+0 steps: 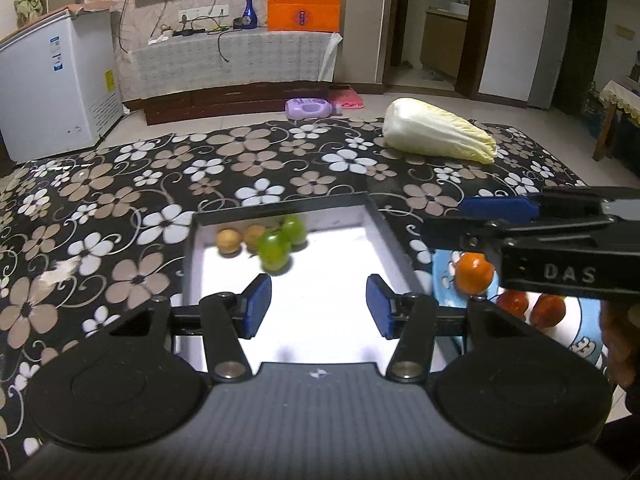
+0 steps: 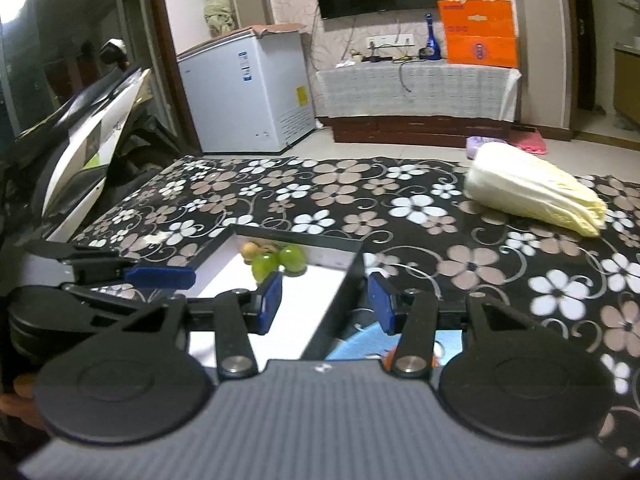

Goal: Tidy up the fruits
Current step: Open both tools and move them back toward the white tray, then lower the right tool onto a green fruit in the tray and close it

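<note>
Sorting fruit: left gripper (image 1: 319,305) jaws apart, empty, over box (image 1: 384,224); right gripper (image 2: 325,305) likewise; next, centre pads round orange fruit (image 1: 474,273) on plate (image 1: 444,276).

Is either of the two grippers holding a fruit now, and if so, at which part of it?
Nothing is held. The left gripper and the right gripper are both open, with no fruit between their blue pads.

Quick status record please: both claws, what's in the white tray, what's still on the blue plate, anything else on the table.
left claw: open, empty, over white tray
right claw: open, empty, above tray edge
tray contents: two green fruits, two tan fruits, far end
blue plate: orange fruit, two red fruits
table: napa cabbage, far right
</note>
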### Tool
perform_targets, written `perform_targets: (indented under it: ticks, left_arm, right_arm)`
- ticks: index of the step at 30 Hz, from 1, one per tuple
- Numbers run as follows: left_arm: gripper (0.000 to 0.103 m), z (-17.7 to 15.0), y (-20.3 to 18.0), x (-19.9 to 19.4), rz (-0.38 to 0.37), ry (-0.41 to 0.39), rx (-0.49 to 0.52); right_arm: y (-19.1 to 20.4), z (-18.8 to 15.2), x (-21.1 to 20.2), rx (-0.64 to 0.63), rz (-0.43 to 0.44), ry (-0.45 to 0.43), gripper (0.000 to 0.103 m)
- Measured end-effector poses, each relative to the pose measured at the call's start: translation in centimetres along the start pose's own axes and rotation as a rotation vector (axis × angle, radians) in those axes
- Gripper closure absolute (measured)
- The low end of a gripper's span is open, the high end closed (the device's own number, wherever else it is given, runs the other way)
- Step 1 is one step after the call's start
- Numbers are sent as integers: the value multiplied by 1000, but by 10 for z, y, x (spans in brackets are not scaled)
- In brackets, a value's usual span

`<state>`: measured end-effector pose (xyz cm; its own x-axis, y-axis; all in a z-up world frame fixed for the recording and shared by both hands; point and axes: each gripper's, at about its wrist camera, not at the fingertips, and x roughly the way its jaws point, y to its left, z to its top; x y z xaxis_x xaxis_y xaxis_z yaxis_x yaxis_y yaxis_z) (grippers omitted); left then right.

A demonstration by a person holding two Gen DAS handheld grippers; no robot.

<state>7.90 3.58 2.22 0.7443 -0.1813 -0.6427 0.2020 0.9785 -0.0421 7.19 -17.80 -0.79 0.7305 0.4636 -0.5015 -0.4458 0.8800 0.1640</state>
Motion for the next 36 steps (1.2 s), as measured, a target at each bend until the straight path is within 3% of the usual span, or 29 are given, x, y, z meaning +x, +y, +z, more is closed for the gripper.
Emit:
perform_targets:
  ticks: [16,36]
  left_arm:
    - [42,-9,36,-15,10,-2,-21]
    - [41,-6,31,-15,-7,-8,-22]
  right_arm:
    - [40,8,49,-59,69,50,53]
    - [41,6,48,-73,52,63,53]
